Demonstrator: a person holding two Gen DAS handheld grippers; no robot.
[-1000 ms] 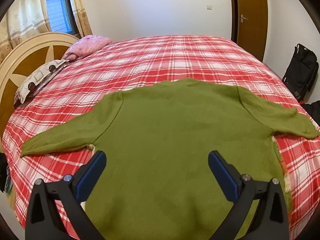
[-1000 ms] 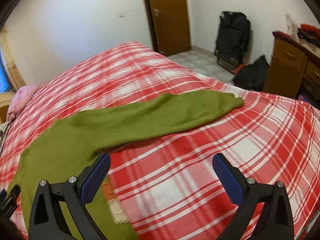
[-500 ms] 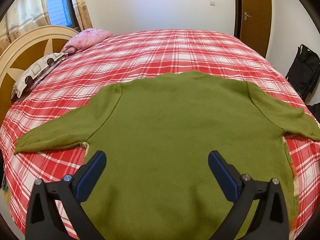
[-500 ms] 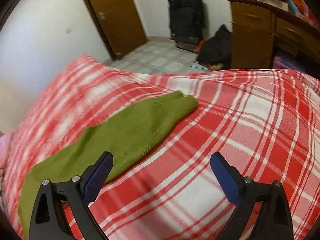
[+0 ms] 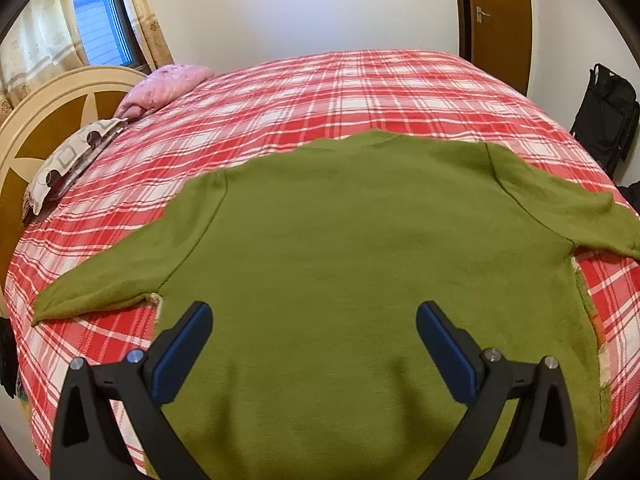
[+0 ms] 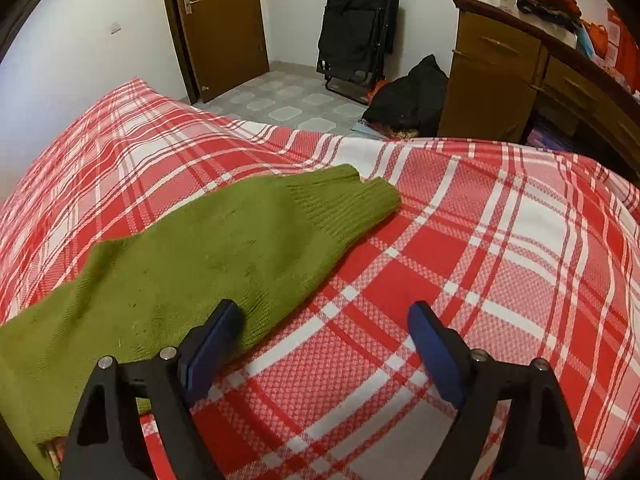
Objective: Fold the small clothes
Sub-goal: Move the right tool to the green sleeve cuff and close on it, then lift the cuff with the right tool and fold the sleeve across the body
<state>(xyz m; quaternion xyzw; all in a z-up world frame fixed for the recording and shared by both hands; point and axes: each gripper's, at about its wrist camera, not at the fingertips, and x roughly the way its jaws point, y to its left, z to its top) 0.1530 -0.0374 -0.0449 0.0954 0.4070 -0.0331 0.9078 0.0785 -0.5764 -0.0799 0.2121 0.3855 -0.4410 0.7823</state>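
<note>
A green knit sweater (image 5: 340, 240) lies flat on the red plaid bed (image 5: 340, 92), both sleeves spread out to the sides. My left gripper (image 5: 314, 320) is open and empty, hovering over the sweater's lower body. In the right wrist view the sweater's right sleeve (image 6: 224, 256) lies across the bed, its ribbed cuff (image 6: 352, 204) pointing toward the door. My right gripper (image 6: 324, 320) is open and empty, low over the bed; its left finger (image 6: 212, 340) sits at the sleeve's near edge, the other over bare bedspread.
A pink pillow (image 5: 164, 88) and a patterned pillow (image 5: 72, 160) lie by the headboard (image 5: 48, 120). A wooden dresser (image 6: 520, 76), a black folded chair (image 6: 356, 36) and a black bag (image 6: 412, 100) stand on the floor beyond the bed's edge.
My right gripper has swung toward the sleeve and come down close to it near the cuff. My left gripper has drifted slightly over the sweater's body. Both stay open.
</note>
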